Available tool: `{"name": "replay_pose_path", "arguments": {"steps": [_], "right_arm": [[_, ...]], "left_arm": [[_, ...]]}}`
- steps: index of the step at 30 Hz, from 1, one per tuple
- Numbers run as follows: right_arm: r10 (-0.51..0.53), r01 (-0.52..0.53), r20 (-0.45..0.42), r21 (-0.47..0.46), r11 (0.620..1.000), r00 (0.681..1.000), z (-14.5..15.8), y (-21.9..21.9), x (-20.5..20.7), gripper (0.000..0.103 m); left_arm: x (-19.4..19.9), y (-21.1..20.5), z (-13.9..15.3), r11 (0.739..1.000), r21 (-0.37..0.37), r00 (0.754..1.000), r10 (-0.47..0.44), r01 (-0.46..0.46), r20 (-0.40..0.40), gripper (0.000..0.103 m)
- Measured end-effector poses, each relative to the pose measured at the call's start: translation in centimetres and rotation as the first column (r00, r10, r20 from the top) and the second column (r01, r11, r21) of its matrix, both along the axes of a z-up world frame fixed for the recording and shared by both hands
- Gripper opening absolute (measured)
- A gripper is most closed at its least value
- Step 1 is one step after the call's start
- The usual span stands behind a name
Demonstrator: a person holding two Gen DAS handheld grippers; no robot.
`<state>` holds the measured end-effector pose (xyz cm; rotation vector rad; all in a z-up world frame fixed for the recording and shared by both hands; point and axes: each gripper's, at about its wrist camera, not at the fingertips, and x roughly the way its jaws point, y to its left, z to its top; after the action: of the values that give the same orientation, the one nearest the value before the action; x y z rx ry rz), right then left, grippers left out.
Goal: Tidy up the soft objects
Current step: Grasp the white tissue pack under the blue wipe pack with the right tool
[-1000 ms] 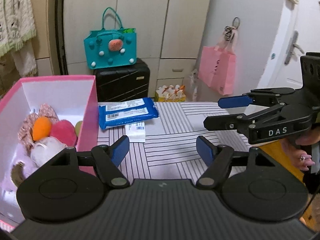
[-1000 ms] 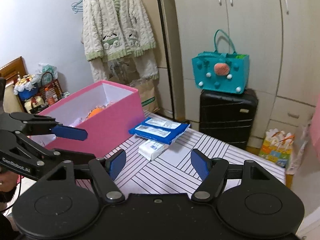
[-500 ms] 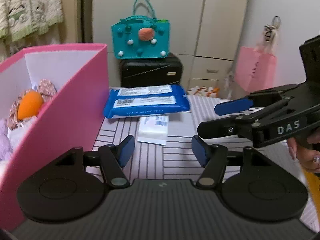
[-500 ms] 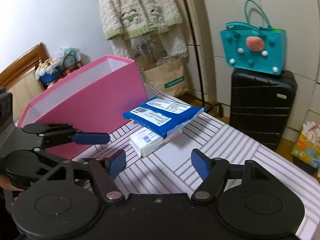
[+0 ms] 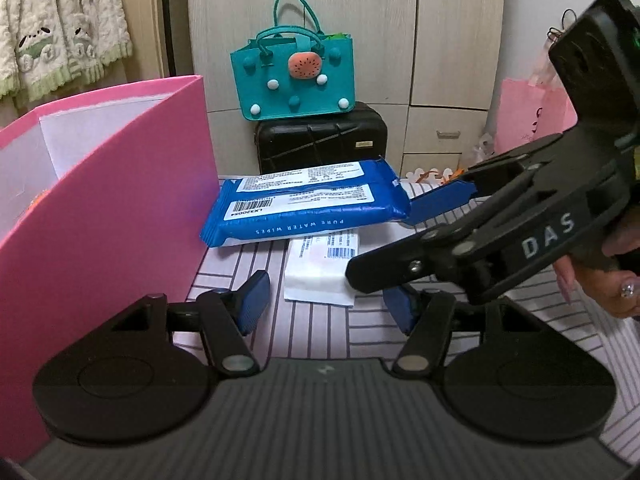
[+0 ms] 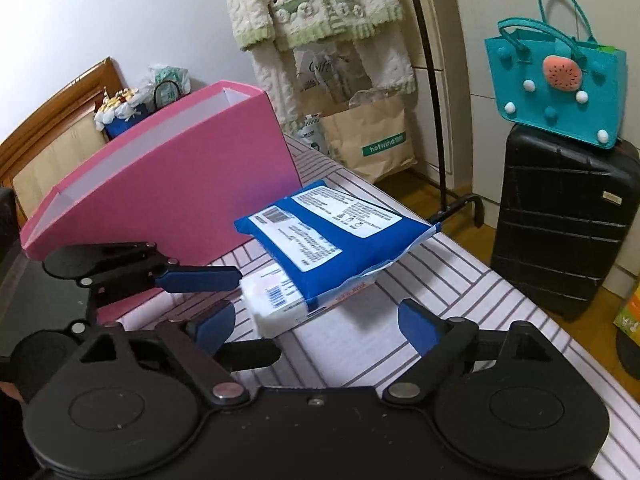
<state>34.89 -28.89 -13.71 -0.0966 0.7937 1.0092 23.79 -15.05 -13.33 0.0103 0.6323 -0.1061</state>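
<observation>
From the left wrist view, the left gripper point(image 5: 326, 302) sits low over the striped tablecloth point(image 5: 320, 340) with its blue pads spread wide and nothing between them. Straight ahead of it lies a small white tissue pack point(image 5: 322, 266), and on the far end of that pack rests the blue wipes pack point(image 5: 304, 208) (its label reads "pure water wipes"). The pink box point(image 5: 104, 208) stands just to the left, its near wall filling that side. The right gripper point(image 5: 404, 240) reaches in from the right, one blue pad right at the end of the wipes pack; whether they touch I cannot tell, and its jaws stand apart, gripping nothing.

From the right wrist view, the right gripper point(image 6: 318, 322) is likewise wide open and empty, with the white tissue pack point(image 6: 280, 304) directly in front of it and the blue wipes pack point(image 6: 332, 240) lying tilted across it. The left gripper point(image 6: 208, 296) comes in from the left, its upper pad almost at the tissue pack's corner. Behind them the pink box point(image 6: 180, 192) sits on the tablecloth point(image 6: 420, 280), and a teal felt bag point(image 6: 556, 96) rests on a black suitcase point(image 6: 560, 216) beyond
</observation>
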Motion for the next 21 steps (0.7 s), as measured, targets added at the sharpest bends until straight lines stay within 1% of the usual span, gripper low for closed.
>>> {"name": "replay_pose_path", "arguments": {"steps": [6,9,12,15,16,17,18,19,21], "right_arm": [[0.042,-0.042,0.009,0.009,0.999,0.999,-0.3,0.7,1.3,0.092],[0.072,-0.072,0.039,-0.003,0.997,0.997,-0.3,1.3,1.4,0.092],[0.104,-0.103,0.073,-0.021,0.995,0.992,-0.4,1.9,1.3,0.093],[0.107,-0.106,0.074,-0.016,0.994,0.992,-0.4,2.0,1.4,0.092],[0.109,-0.107,0.073,-0.019,0.994,0.991,-0.3,2.1,1.4,0.091],[0.114,-0.113,0.071,-0.022,0.993,0.991,-0.2,2.1,1.3,0.089],[0.122,-0.121,0.069,-0.023,0.992,0.990,-0.1,2.0,1.2,0.084],[0.118,-0.116,0.073,-0.028,0.993,0.990,0.0,2.0,0.9,0.083],[0.108,-0.106,0.055,-0.031,0.994,0.993,0.2,1.9,0.5,0.074]], "left_arm": [[0.7,-0.2,-0.7,0.999,0.023,1.000,0.022,-0.021,-0.007,0.062],[0.9,-0.3,-0.7,0.999,0.022,1.000,0.023,-0.023,-0.004,0.061],[0.9,-0.4,-0.7,0.999,0.026,1.000,0.020,-0.020,-0.001,0.057],[0.7,-0.4,-0.8,0.999,0.030,1.000,0.013,-0.013,0.002,0.048],[0.7,-0.4,-0.8,1.000,0.029,1.000,0.009,-0.009,0.002,0.045],[0.7,-0.5,-0.8,1.000,0.029,1.000,0.007,-0.007,0.003,0.044],[0.7,-0.5,-0.7,1.000,0.031,1.000,0.003,-0.004,0.004,0.042],[0.6,-0.6,-0.7,0.999,0.035,1.000,0.001,-0.002,0.006,0.040],[0.5,-0.6,-0.7,0.999,0.042,1.000,0.000,0.000,0.009,0.039]]}}
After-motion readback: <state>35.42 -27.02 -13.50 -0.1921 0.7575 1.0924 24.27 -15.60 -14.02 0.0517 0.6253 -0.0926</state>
